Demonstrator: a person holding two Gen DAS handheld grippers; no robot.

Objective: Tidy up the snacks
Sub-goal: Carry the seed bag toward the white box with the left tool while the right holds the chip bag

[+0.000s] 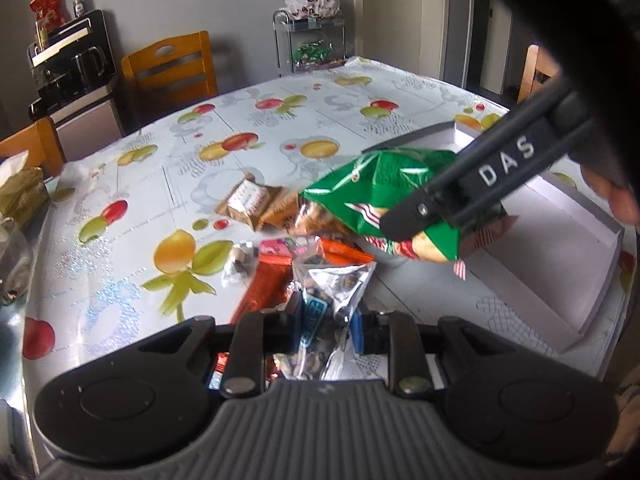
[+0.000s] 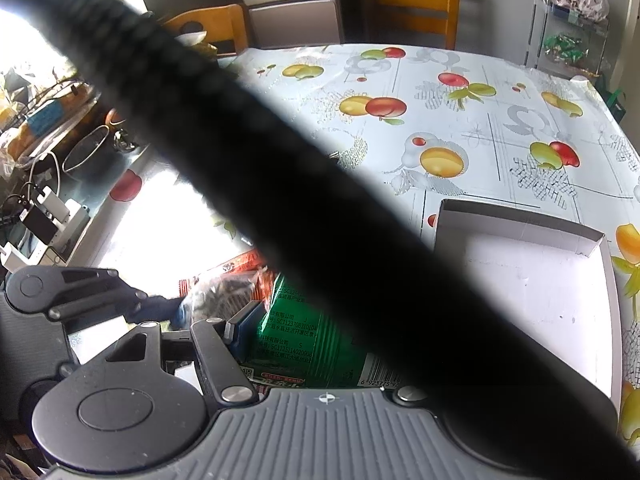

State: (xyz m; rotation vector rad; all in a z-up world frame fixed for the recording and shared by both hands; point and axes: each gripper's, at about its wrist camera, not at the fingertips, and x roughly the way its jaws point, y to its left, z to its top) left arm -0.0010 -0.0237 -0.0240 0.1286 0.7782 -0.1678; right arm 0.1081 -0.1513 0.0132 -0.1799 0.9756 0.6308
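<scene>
My left gripper (image 1: 326, 326) is shut on a clear silvery snack bag (image 1: 334, 280) and holds it above a pile of snacks: orange packets (image 1: 264, 292), a pink packet (image 1: 280, 247) and brown biscuit packs (image 1: 250, 204). My right gripper (image 1: 420, 220) comes in from the upper right and is shut on a green snack bag (image 1: 376, 192). The green bag hangs beside a shallow white box (image 1: 560, 240). In the right wrist view the green bag (image 2: 304, 340) sits between the jaws, and a black cable (image 2: 280, 184) hides the right finger. The white box (image 2: 540, 280) lies just ahead on the right.
The table has a fruit-print cloth (image 1: 180, 168). Wooden chairs (image 1: 172, 66) stand at the far side. A wire rack with candy (image 1: 310, 46) is behind the table. A glass jar (image 1: 12, 256) and clutter sit at the left edge.
</scene>
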